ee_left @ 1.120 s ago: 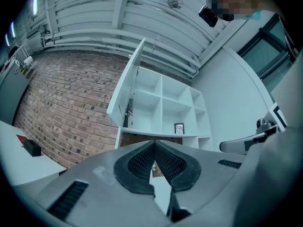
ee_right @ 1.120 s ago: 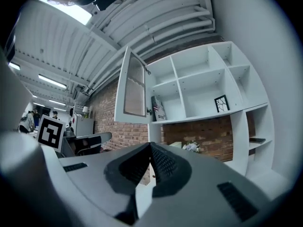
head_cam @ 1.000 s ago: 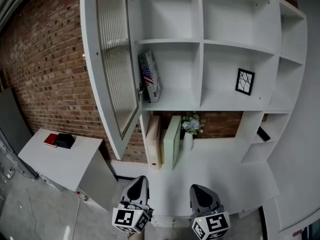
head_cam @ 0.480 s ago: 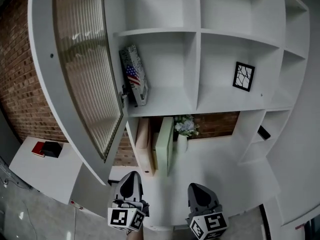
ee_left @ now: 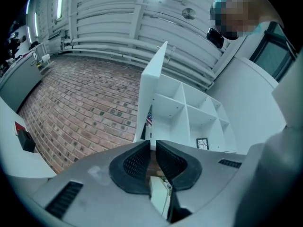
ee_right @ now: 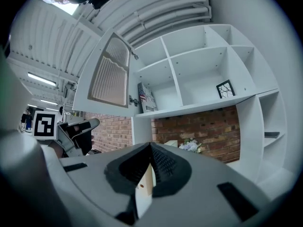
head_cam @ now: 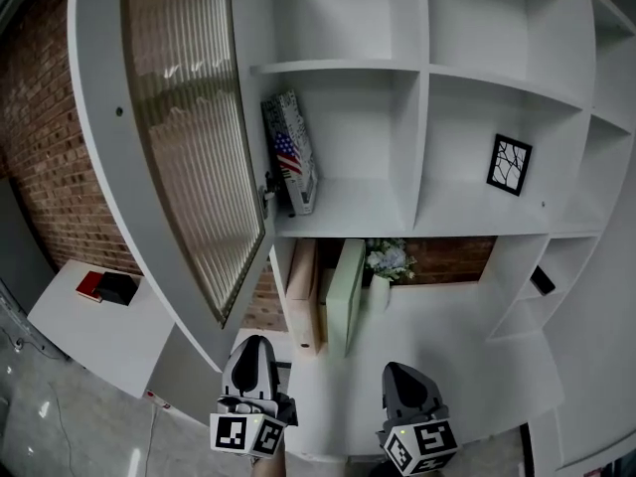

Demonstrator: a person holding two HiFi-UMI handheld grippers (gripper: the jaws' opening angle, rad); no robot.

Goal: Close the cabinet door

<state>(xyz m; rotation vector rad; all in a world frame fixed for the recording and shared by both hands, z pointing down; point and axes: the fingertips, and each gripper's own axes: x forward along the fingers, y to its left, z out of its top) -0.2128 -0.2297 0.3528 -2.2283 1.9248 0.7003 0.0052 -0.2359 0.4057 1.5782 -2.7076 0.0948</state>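
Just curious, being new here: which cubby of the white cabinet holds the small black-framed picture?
The lower right cubby of the four big ones, right of the one holding the flag-printed box; only it has the black-framed picture.

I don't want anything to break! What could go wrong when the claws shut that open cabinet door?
The flag-printed box leans near the front edge of the shelf, beside the hinge, so the closing cabinet door might bump or pinch it. The door's middle is ribbed glass; a hard shove there, or a slam, could crack it. Pushing its white frame gently with the left claw looks safer.
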